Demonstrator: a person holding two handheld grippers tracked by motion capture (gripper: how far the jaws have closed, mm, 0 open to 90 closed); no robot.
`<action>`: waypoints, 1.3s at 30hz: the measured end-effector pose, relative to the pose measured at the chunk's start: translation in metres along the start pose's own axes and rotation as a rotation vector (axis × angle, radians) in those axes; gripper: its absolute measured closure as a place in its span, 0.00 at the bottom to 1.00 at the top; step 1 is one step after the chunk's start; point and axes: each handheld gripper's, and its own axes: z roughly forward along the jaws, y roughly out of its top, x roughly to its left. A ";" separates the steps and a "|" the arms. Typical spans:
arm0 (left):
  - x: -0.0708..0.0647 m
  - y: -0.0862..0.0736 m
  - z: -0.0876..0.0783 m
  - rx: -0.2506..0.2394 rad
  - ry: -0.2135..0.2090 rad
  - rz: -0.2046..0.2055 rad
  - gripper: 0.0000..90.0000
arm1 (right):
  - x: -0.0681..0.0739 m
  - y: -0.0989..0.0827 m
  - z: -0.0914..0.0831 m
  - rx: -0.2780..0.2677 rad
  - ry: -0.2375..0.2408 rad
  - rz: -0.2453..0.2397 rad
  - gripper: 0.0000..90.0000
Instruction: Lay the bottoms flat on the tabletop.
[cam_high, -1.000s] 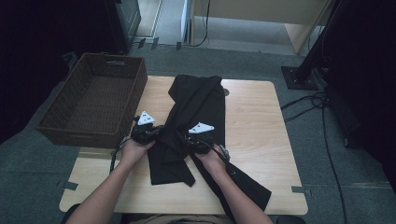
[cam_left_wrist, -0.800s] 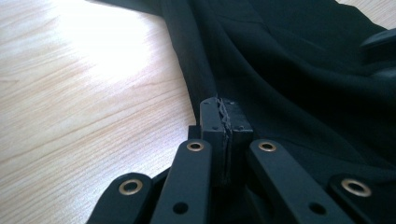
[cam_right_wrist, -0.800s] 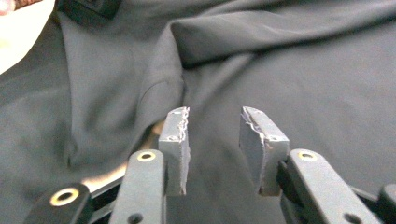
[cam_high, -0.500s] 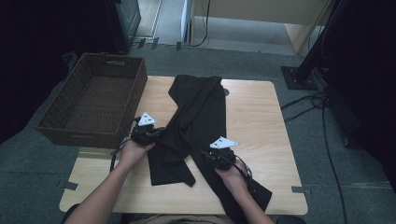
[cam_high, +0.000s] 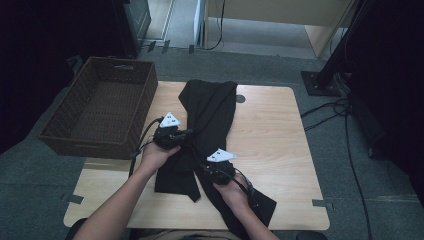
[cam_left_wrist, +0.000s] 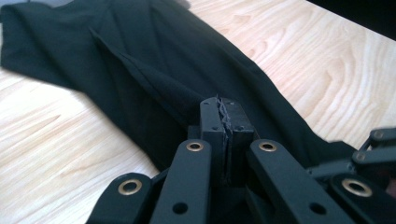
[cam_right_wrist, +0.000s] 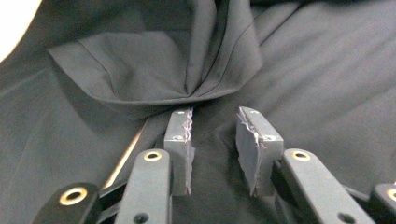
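We see the left gripper (cam_high: 175, 137) with its 2 fingers (cam_left_wrist: 212, 121) pressed together; in the left gripper view the pads meet along a thin seam, and whether a fold of cloth is caught between them we cannot tell. It sits at the left edge of the black garment (cam_high: 210, 112), which lies lengthwise down the middle of the bench (cam_high: 280, 130), its far end near the bench's back edge and its near end trailing toward the front right corner. The left hand (cam_high: 156, 154) wraps the gripper from behind, forearm entering from the bottom left and angled toward the cloth's narrow middle.

The right gripper (cam_high: 218, 172) has its 2 fingers (cam_right_wrist: 180, 135) partly spread and has just been closing them a little. In the right gripper view the pads stand apart over flat black cloth, with a raised fold just beyond the tips; nothing is pinched, though the cloth lies under the gap. The right hand (cam_high: 231, 192) holds this gripper low over the garment's lower part, nearer to us than the left one, pointing away from us toward that fold.

A brown wicker basket (cam_high: 65, 135) stands at the bench's left side, well apart from both grippers.
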 end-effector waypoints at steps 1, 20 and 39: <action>-0.001 0.000 0.001 0.005 -0.003 -0.003 0.99 | -0.002 -0.001 -0.005 -0.016 -0.021 -0.005 0.75; -0.019 -0.004 0.021 0.044 -0.053 0.016 0.76 | -0.036 -0.027 -0.026 0.023 -0.092 0.041 0.73; -0.002 -0.067 -0.012 0.143 -0.042 -0.030 0.59 | -0.035 -0.024 -0.022 0.023 -0.100 0.053 0.73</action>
